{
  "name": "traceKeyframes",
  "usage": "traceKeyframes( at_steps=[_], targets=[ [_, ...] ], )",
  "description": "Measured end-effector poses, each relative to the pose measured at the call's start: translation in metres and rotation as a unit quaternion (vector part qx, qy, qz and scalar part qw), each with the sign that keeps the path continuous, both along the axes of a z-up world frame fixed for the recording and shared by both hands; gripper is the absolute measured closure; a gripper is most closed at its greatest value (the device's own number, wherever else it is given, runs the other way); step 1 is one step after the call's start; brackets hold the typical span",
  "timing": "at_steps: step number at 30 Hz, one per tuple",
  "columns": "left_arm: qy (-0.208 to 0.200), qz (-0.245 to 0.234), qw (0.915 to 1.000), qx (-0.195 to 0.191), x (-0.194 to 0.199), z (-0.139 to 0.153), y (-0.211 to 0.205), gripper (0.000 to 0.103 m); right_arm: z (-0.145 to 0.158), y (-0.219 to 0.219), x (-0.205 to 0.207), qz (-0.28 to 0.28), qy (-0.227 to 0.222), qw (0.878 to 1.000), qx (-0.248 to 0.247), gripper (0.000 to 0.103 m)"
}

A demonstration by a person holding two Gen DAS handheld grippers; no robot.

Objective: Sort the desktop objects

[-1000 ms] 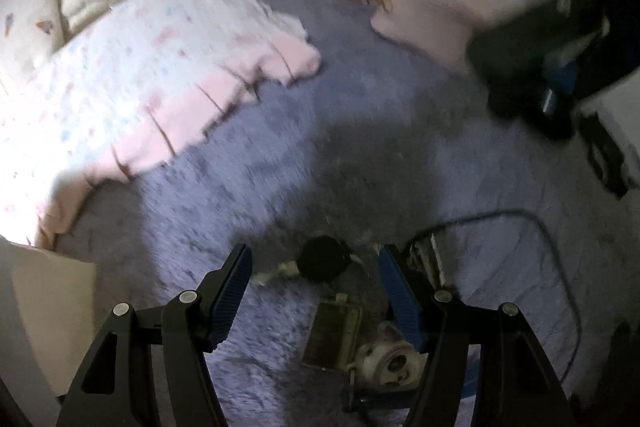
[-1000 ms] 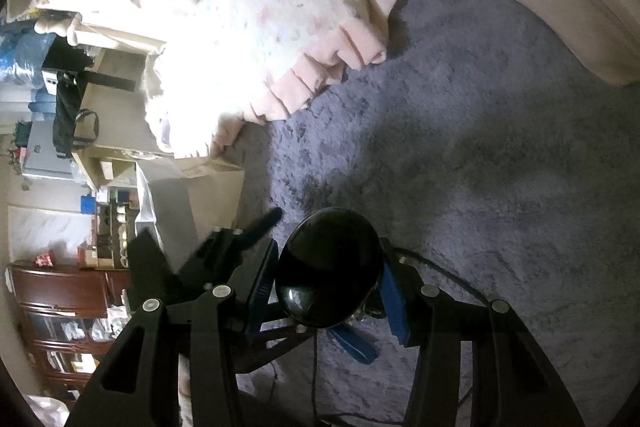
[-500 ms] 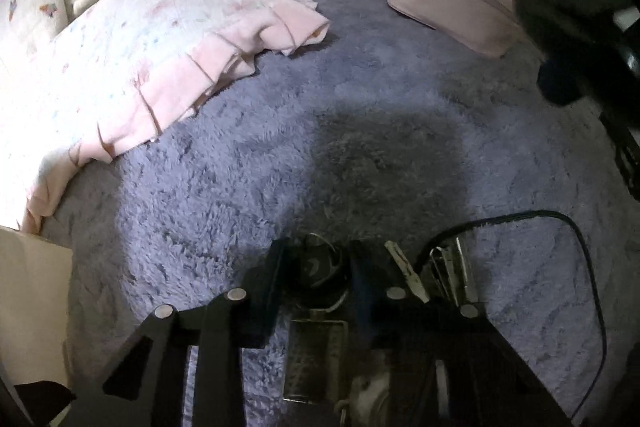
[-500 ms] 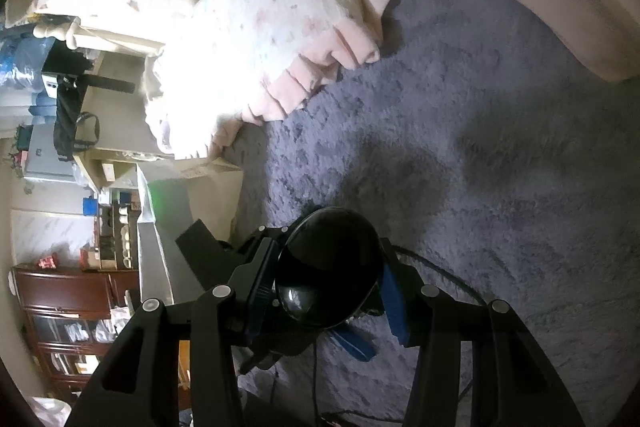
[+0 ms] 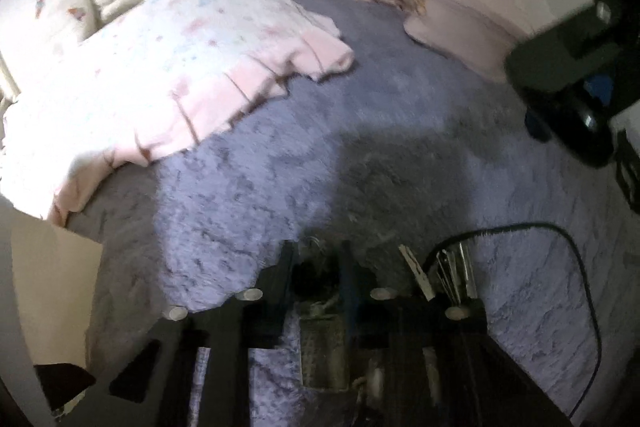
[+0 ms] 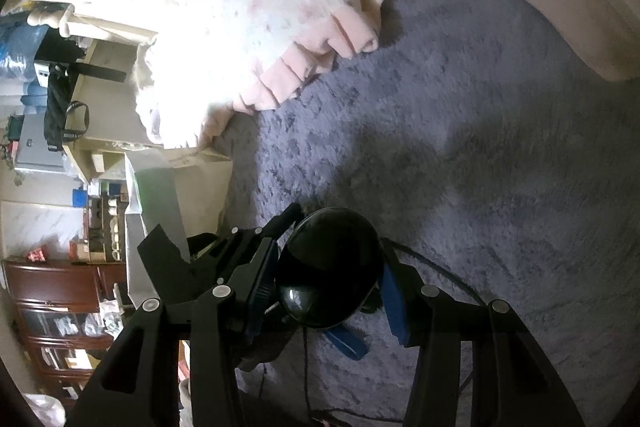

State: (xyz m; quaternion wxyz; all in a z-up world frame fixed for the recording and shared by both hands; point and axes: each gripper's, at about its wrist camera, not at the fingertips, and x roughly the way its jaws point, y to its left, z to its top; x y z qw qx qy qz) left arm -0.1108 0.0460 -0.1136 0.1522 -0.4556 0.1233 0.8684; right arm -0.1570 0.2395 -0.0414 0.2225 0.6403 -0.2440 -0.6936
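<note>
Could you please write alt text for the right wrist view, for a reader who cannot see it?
The right gripper holds a round, glossy black object between its blue-padded fingers above a fluffy purple blanket. The left gripper reaches in from the left just beside it. Behind lie a pink frilled quilt and a black cable.

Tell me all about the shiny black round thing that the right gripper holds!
The shiny black round thing looks like smooth, glossy plastic, oval and domed, with a small bright reflection low on it. The right gripper holds it by its sides between blue-padded jaws, above the fluffy purple blanket. What it is exactly cannot be told.
</note>
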Motion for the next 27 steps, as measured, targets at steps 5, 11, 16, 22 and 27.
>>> traceKeyframes(
  at_steps=[5, 11, 16, 22, 27],
  targets=[
    [0.027, 0.013, 0.9993, 0.021, 0.005, 0.031, -0.006, 0.093, 0.000, -0.003, 0.002, 0.003, -0.001, 1.000, 0.003, 0.053],
    [0.070, 0.021, 0.9967, 0.036, 0.024, 0.073, -0.025, 0.093, 0.002, -0.011, 0.003, 0.014, -0.001, 1.000, 0.004, 0.053],
    [0.098, 0.042, 0.9928, 0.056, 0.028, 0.094, -0.047, 0.093, 0.004, -0.014, 0.005, 0.018, 0.001, 1.000, 0.003, 0.053],
    [0.089, 0.041, 0.9936, 0.055, 0.033, 0.112, -0.053, 0.093, 0.007, -0.019, 0.007, 0.022, 0.003, 1.000, -0.006, 0.053],
    [0.091, 0.053, 0.9931, 0.052, 0.040, 0.136, -0.058, 0.093, 0.014, -0.034, 0.012, 0.045, 0.010, 0.999, -0.022, 0.053]
  ],
)
